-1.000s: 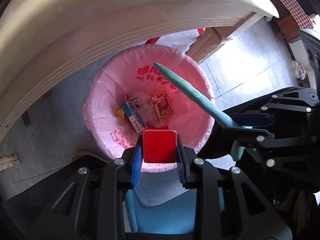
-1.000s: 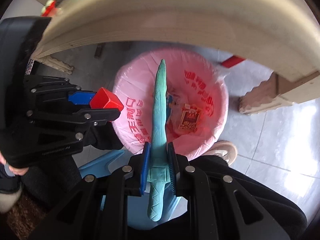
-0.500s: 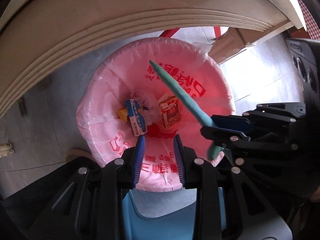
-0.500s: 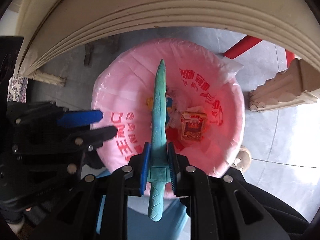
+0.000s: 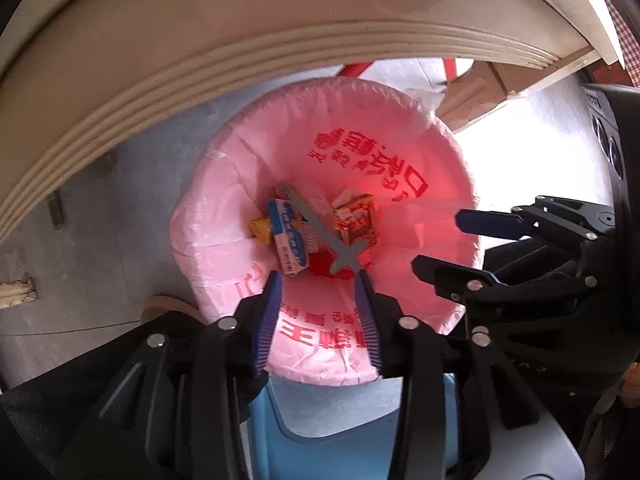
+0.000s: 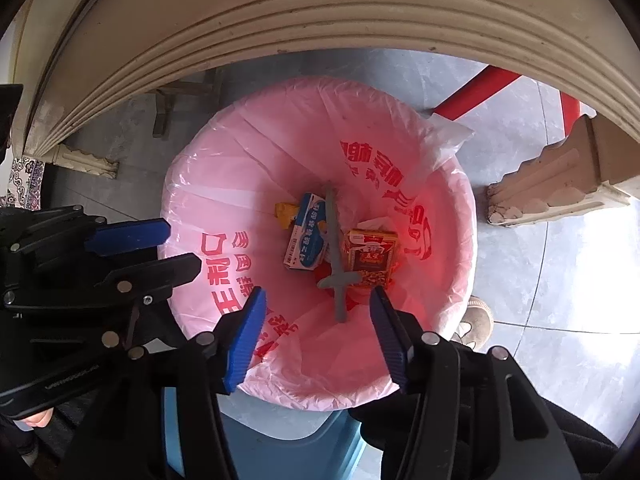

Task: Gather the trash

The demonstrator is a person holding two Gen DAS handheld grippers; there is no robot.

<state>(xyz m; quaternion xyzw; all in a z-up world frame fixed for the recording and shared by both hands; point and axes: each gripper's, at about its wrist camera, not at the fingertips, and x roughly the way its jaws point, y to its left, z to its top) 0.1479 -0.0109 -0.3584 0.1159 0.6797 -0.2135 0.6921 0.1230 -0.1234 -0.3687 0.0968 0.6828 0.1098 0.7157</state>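
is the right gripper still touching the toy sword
Apart. The right wrist view shows the right gripper, its jaws just opened, empty above the bin; the toy sword lies far below on the trash in the pink bag.

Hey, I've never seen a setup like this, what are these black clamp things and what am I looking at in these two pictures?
They are two hand-held grippers, each held by a person, each carrying a fisheye camera looking along its fingers. One picture is from the left hand-held gripper, the other from the right hand-held gripper. Both point down into a bin lined with a pink plastic bag. Inside lie a grey toy sword, a blue-and-white carton and a red-and-yellow box. Both jaws have just been opening and hold nothing.
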